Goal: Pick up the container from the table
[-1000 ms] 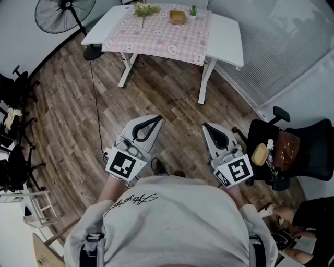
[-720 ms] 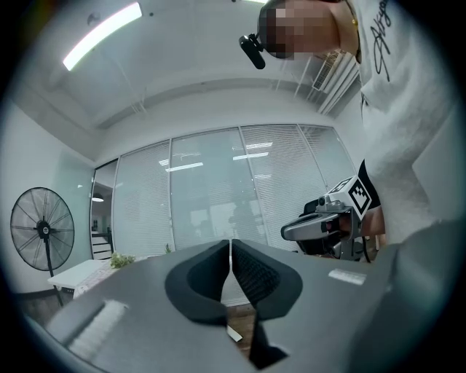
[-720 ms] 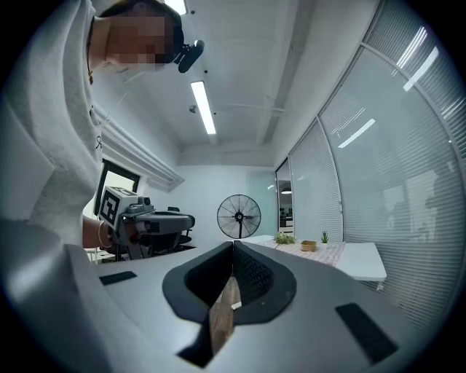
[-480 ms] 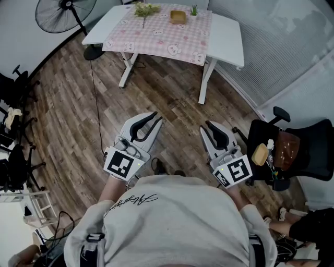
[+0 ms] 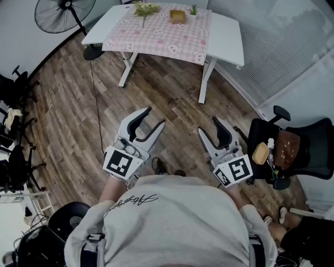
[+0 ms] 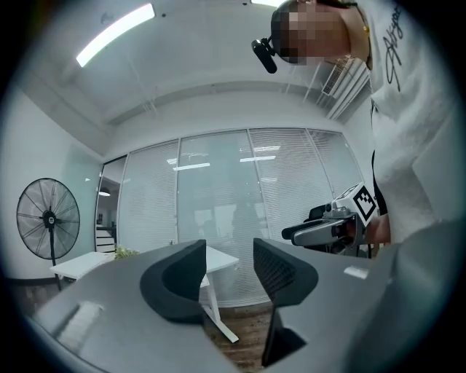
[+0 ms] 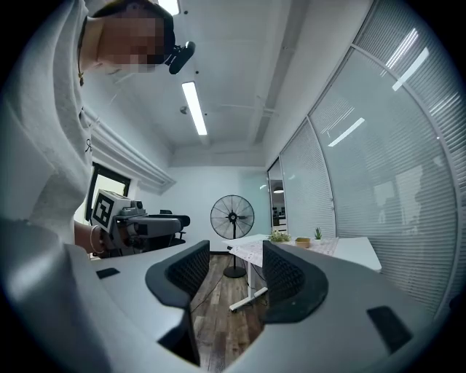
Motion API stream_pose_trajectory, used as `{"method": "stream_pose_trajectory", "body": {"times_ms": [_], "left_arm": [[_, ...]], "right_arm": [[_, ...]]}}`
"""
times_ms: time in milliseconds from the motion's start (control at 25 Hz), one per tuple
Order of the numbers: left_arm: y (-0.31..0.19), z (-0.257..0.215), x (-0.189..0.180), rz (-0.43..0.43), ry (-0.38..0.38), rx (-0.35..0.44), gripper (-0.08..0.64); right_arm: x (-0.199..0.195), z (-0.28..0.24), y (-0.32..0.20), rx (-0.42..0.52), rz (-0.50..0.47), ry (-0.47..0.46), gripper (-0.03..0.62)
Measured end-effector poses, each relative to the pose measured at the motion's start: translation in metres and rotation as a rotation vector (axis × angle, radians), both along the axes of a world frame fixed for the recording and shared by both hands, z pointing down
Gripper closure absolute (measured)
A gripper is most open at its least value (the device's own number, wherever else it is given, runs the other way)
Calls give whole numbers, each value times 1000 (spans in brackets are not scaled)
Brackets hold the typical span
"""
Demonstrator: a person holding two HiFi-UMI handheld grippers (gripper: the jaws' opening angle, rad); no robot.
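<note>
A small tan container (image 5: 177, 16) stands on the far side of a white table (image 5: 227, 36) with a pink checked cloth; it also shows small in the right gripper view as the container (image 7: 303, 242). I hold both grippers level over the wood floor, well short of the table. My left gripper (image 5: 155, 117) and my right gripper (image 5: 207, 125) have just been opening. Both stand open with nothing between the jaws. The left gripper (image 6: 228, 256) frames glass walls and blinds. Between the jaws of the right gripper (image 7: 235, 264) I see floor and a table leg.
A leafy sprig (image 5: 145, 9) and a tiny potted plant (image 5: 193, 10) share the table. A standing fan (image 5: 65, 13) is at the back left, its cable running down the floor. An office chair with a brown bag (image 5: 287, 148) sits right; black chairs (image 5: 13, 94) line the left.
Both grippers' jaws have spread apart from shut to open. The hands stay where they were. A dark round object has come into view at the lower left.
</note>
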State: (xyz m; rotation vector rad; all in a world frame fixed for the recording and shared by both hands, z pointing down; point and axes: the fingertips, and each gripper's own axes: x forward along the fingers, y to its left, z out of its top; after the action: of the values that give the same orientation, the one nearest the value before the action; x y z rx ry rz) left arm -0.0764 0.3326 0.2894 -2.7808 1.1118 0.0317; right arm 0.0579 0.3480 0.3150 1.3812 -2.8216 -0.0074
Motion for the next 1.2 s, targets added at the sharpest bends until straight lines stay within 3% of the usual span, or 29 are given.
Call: {"method": "stream_pose_trajectory", "body": {"times_ms": [320, 560, 1200], "left_arm": [[-2, 2, -7, -2, 0, -9, 313], [-4, 6, -13, 2, -6, -17, 220], [-9, 6, -28, 26, -1, -25, 198]], "right_arm": [[-2, -1, -3, -1, 17, -4, 324], [-5, 0, -6, -1, 25, -7, 267], [-21, -1, -11, -5, 43, -14, 236]]}}
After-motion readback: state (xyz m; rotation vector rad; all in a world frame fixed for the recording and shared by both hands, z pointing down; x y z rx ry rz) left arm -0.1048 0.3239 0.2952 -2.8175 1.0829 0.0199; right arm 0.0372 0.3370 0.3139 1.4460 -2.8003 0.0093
